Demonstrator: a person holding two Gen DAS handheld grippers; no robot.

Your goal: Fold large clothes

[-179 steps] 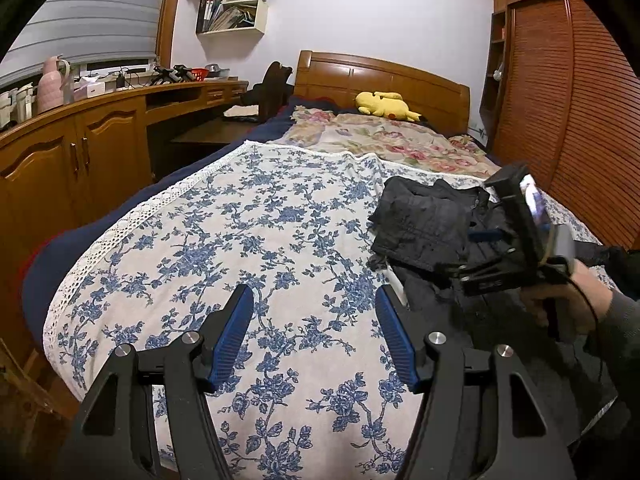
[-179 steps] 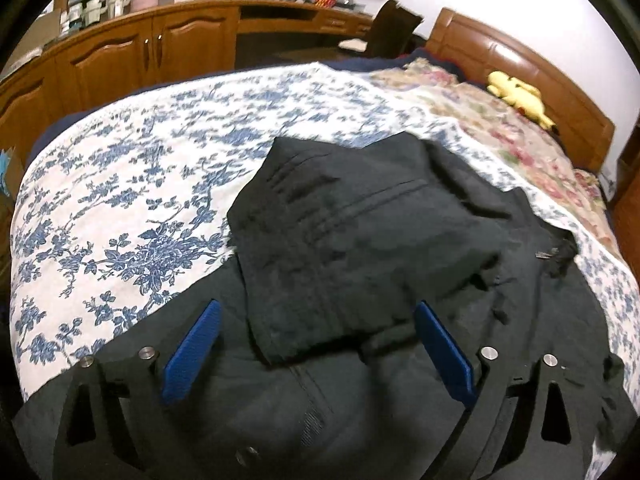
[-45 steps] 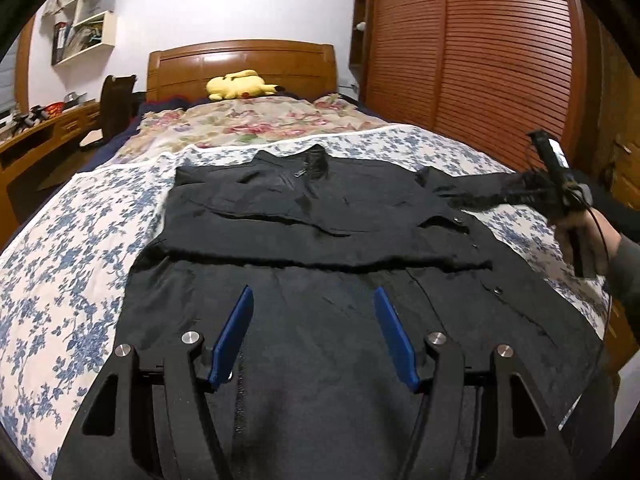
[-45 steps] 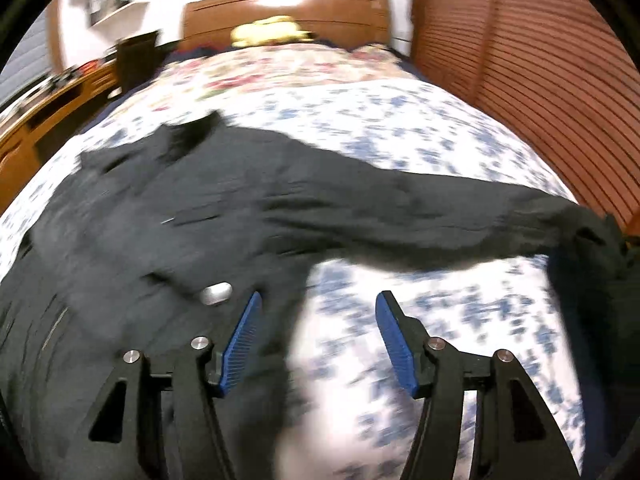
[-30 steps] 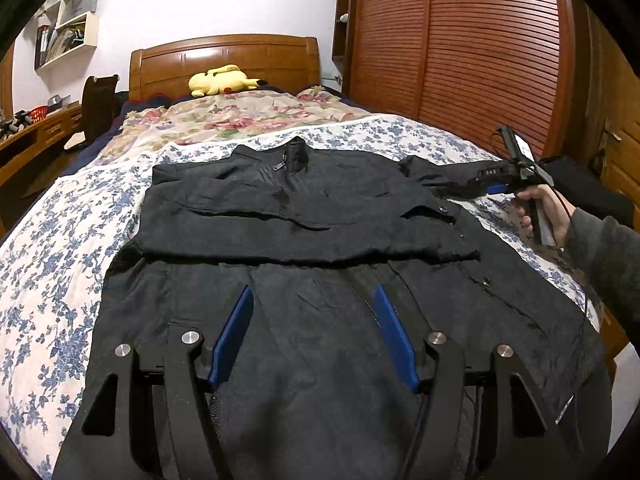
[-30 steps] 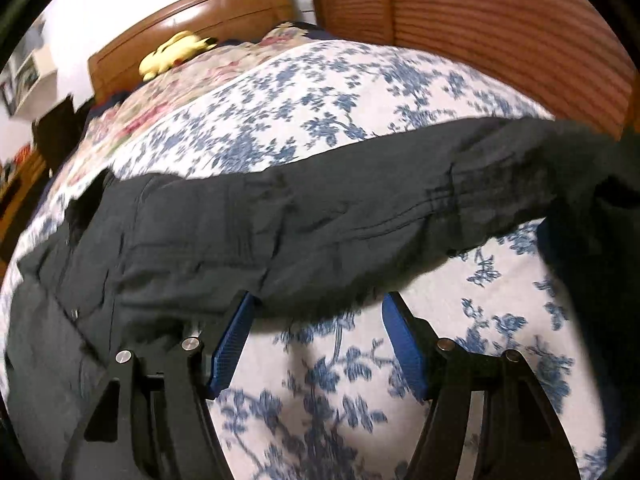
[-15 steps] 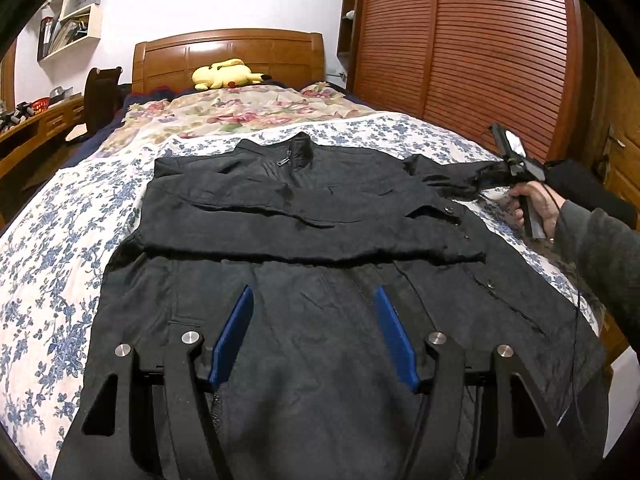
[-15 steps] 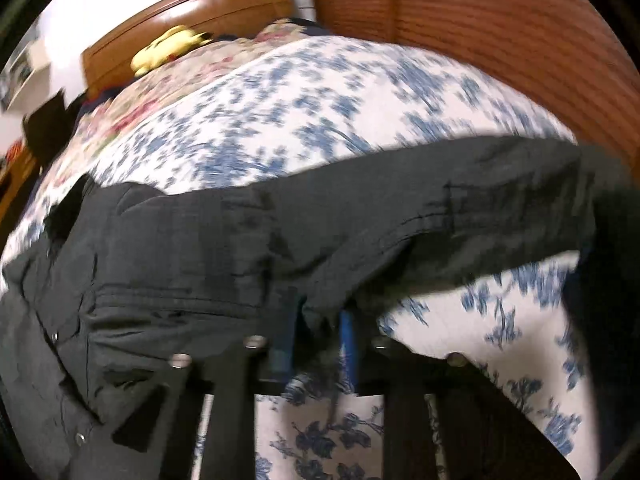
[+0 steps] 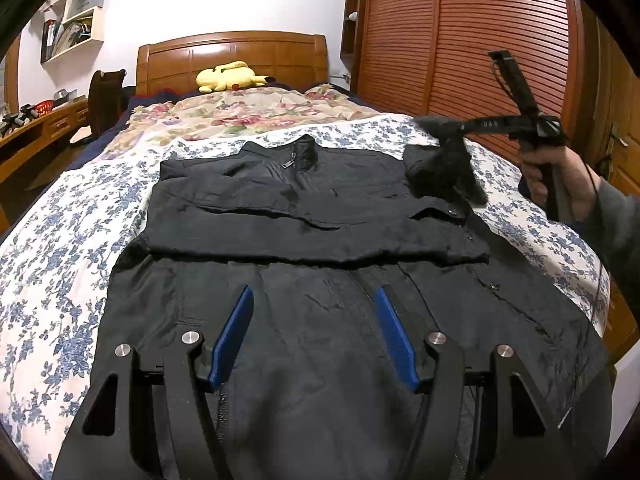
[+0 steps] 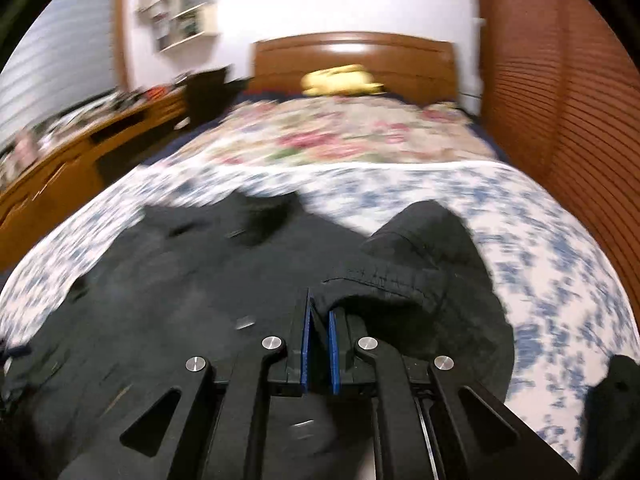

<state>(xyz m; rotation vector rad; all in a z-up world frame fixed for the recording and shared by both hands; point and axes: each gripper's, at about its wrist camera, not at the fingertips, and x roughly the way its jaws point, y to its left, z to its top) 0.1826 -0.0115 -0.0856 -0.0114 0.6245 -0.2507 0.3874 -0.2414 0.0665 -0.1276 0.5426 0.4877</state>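
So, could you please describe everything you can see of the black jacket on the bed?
The black jacket lies front up on the blue-flowered bedspread, collar toward the headboard, its fabric thin and creased. One sleeve is folded across the chest; the other sleeve is lifted, pinched in the shut right gripper. A front zip and snaps show.

Place: a bedroom in a home is shown.
Bed: a wide bed (image 9: 60, 216) is covered with a blue-flowered white spread, and a rose-patterned quilt (image 9: 256, 112) is laid towards its head.
Headboard: a panelled wooden headboard (image 9: 232, 56) is set against a white wall.
Toy: a yellow plush toy (image 9: 230, 76) is laid just before the headboard.
Wardrobe: slatted wooden doors (image 9: 460, 32) are seen along one side of the bed.
Desk: a wooden desk (image 9: 36, 124) with small clutter and a dark chair (image 9: 105, 100) is placed on the other side.
Shelves: white wall shelves (image 9: 74, 28) are filled with books.
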